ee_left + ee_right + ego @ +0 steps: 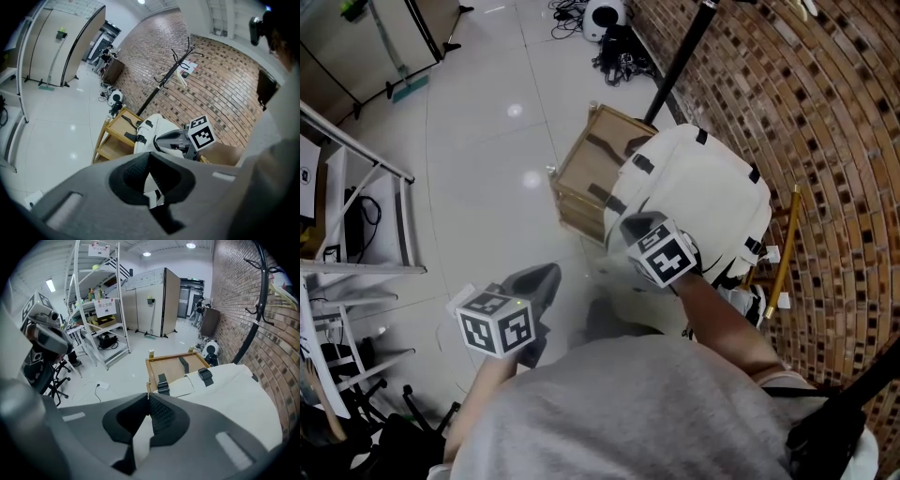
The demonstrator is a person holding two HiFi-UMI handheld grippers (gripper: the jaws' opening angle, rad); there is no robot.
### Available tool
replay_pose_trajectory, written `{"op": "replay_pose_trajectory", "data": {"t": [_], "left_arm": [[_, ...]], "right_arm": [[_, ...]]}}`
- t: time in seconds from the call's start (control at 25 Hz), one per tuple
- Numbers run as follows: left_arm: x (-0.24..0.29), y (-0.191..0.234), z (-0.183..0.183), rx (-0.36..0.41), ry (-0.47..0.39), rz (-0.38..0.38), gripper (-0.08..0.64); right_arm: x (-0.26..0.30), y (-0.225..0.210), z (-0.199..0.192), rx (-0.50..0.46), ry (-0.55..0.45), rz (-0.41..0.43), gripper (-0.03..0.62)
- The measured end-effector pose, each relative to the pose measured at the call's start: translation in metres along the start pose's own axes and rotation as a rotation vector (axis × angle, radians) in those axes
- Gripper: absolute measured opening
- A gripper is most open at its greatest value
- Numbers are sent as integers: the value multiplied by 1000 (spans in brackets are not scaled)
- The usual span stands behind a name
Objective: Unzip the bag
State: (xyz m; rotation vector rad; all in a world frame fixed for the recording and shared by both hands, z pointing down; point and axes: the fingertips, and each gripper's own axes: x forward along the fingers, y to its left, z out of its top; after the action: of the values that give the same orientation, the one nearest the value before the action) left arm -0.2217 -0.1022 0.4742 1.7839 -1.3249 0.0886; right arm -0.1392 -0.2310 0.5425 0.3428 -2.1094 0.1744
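Against the brick wall sits the white bag, lying over one side of a wooden stool; black straps with buckles cross its near edge. Zipper state can't be told from any view.

Right gripper is down at the near-left part of the bag, marker cube facing up. In the right gripper view its jaws are together, tips meeting, with only white bag fabric visible behind the gap. No zipper pull can be made out between the pads.

Left gripper is held off to the left, apart from the bag, over the white floor. In the left gripper view its jaws are closed too, tips touching, nothing gripped; the bag and the right gripper show beyond them.

Black coat stand stands by the wall behind the stool. Shelf rack stands across the room.
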Motion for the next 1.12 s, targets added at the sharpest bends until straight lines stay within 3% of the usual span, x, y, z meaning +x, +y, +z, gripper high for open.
{"op": "replay_pose_trajectory", "data": {"t": [1.12], "left_arm": [[15, 14, 22, -28, -27, 0, 2]], "right_arm": [[3, -22, 36, -8, -27, 37, 9]]}}
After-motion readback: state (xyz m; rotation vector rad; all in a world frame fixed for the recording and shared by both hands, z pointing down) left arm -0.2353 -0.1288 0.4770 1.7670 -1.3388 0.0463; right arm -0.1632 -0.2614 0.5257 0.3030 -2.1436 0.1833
